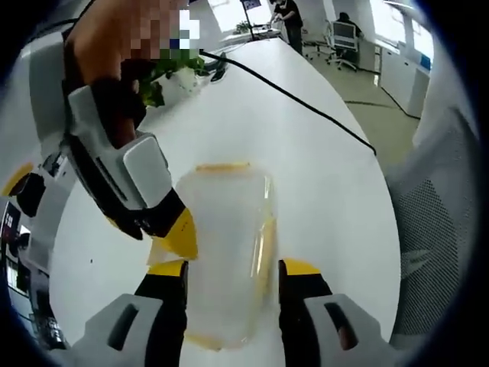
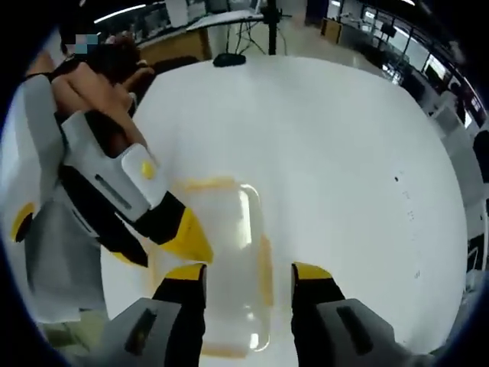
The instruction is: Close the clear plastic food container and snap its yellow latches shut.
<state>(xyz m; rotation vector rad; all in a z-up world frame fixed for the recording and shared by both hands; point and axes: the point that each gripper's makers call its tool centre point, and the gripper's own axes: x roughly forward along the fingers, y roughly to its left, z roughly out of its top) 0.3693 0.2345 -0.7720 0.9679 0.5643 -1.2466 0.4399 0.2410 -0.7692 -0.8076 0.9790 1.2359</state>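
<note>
While I looked along my left gripper [image 1: 232,269], its two yellow-tipped jaws stood wide apart on either side of the clear plastic food container [image 1: 227,252], clamping nothing that I could make out. That container lay on the white table [image 1: 321,176] with its lid down and yellow latches [image 1: 222,166] along its edges; whether each latch was snapped I could not tell. From my right gripper [image 2: 248,271] the same scene showed: jaws spread around the near end of the container [image 2: 221,260], holding nothing. My other gripper came in from the left of each view, its yellow tip against the container's side latch. Farther off in the left gripper view, a black cable [image 1: 298,99] crossed the table past a green plant [image 1: 172,69], and office chairs [image 1: 344,34] stood beyond.
</note>
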